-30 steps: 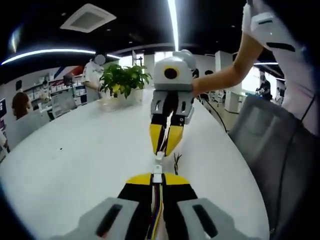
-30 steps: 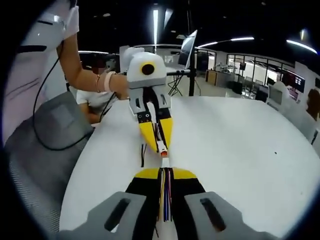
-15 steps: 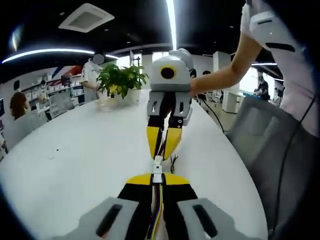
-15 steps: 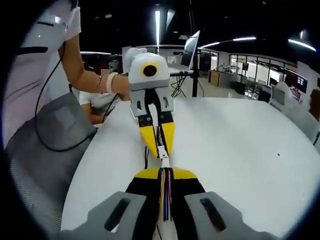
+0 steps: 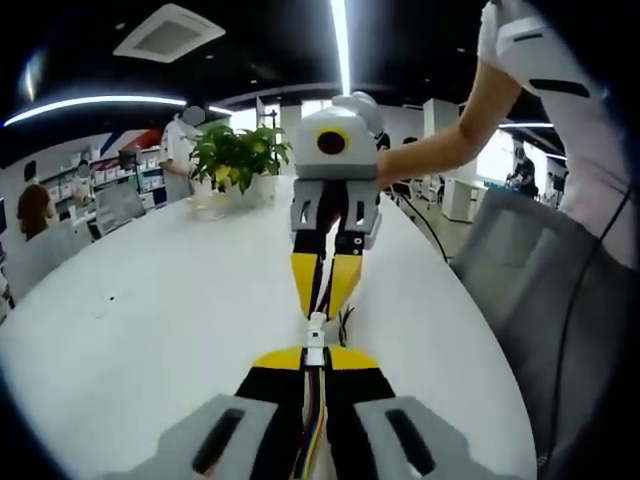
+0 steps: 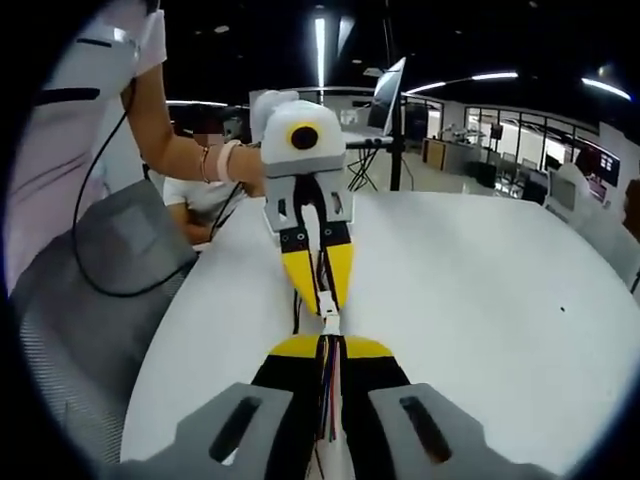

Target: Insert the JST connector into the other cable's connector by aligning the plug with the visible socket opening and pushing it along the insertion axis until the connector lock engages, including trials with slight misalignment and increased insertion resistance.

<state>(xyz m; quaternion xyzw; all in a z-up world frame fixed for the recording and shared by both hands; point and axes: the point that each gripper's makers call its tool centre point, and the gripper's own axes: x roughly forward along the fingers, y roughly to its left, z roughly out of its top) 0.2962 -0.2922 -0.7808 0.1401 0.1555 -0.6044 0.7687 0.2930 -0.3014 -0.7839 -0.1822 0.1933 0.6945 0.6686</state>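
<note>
Now no gap between white connectors point(image 5: 315, 335), unlike earlier.

straight ahead of the left gripper point(image 5: 315, 352) fingertips the way is blocked: the right gripper point(image 5: 324, 300) points back at them tip to tip, with the joined white connectors point(image 5: 316, 338) filling the short gap between. in the right gripper view the same block stands ahead of the fingertips, the left gripper point(image 6: 320, 300) nose to nose. to either side of the fingers the white table point(image 5: 160, 310) lies bare and open. further off, beyond the fingertips and left, a potted plant point(image 5: 238, 160) stands. a grey chair point(image 5: 540, 300) and the person's arm point(image 5: 440, 150) crowd the right side.
</note>
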